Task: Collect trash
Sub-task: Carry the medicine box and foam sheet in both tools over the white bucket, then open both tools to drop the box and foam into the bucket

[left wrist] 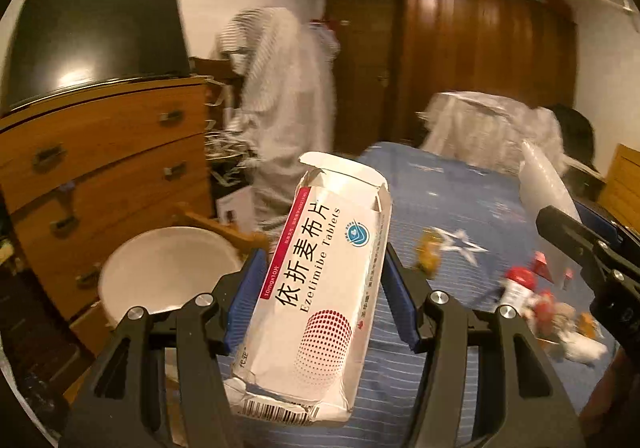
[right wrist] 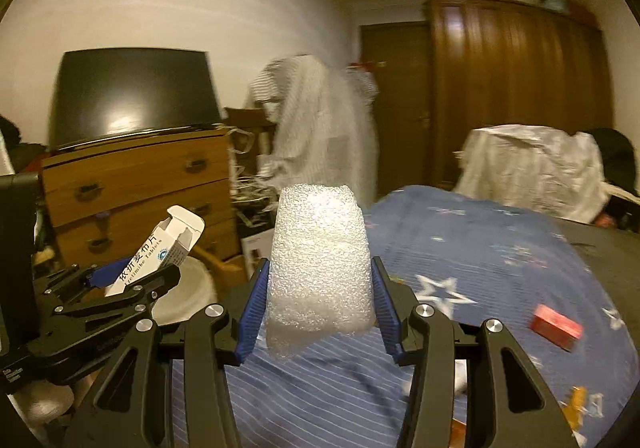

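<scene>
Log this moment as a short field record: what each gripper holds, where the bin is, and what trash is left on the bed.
left gripper: shut on the tablet box, top flap open
right gripper: shut on the white foam piece
white bin: on the floor beside the bed, below the wooden dresser
left on the blue bedspread: small red box, orange wrapper, other scraps too blurred to name
motion: both views blurred

left gripper (left wrist: 320,288) | fingers clamp tablet box (left wrist: 316,284) | above blue bedsheet (left wrist: 452,207)
</scene>
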A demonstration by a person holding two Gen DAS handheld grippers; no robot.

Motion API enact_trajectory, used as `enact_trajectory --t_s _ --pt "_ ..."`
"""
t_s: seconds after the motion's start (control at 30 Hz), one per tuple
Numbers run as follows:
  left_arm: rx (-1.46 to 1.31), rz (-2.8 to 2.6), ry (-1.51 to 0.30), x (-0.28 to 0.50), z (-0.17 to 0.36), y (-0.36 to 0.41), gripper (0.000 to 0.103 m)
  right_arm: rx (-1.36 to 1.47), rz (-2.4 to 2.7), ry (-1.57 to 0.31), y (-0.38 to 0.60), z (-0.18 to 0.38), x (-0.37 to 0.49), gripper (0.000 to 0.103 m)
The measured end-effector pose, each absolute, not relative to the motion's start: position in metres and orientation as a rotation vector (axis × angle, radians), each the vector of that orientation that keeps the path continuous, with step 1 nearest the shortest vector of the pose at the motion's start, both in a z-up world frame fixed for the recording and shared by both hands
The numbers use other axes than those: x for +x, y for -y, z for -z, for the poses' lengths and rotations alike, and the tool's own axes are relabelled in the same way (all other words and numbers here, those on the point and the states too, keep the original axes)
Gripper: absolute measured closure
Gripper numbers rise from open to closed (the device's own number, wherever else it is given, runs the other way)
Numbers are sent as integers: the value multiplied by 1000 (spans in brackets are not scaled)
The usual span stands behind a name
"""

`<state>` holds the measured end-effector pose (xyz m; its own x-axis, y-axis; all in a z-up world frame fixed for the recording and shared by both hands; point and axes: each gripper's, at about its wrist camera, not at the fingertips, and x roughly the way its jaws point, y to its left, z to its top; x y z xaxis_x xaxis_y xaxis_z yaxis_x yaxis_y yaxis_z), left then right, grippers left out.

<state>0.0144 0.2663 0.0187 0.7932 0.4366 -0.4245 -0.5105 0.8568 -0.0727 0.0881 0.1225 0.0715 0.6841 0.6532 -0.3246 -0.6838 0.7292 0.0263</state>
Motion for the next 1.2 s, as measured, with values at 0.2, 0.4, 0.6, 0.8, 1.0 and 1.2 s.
enact_trajectory --t_s 0.2,0.4,0.6,0.8,1.0,1.2 --pt "-227 -624 -429 0 -24 -333 47 -149 -870 -373 -226 -80 100 53" --pt "-257 -706 -467 -7 -22 -389 47 -213 -976 -452 -329 -79 112 53" --pt "-289 -750 -540 -7 -6 -439 47 -280 -1070 -565 -418 -59 121 53" --pt "-331 -760 -613 -4 17 -477 47 -362 -1121 -723 -492 -21 139 53" --pt "-369 -749 -700 4 42 -510 47 -423 -1143 -871 -543 16 156 53" --pt "-394 -742 -758 8 63 -529 47 -425 -1142 -935 -563 38 169 52"
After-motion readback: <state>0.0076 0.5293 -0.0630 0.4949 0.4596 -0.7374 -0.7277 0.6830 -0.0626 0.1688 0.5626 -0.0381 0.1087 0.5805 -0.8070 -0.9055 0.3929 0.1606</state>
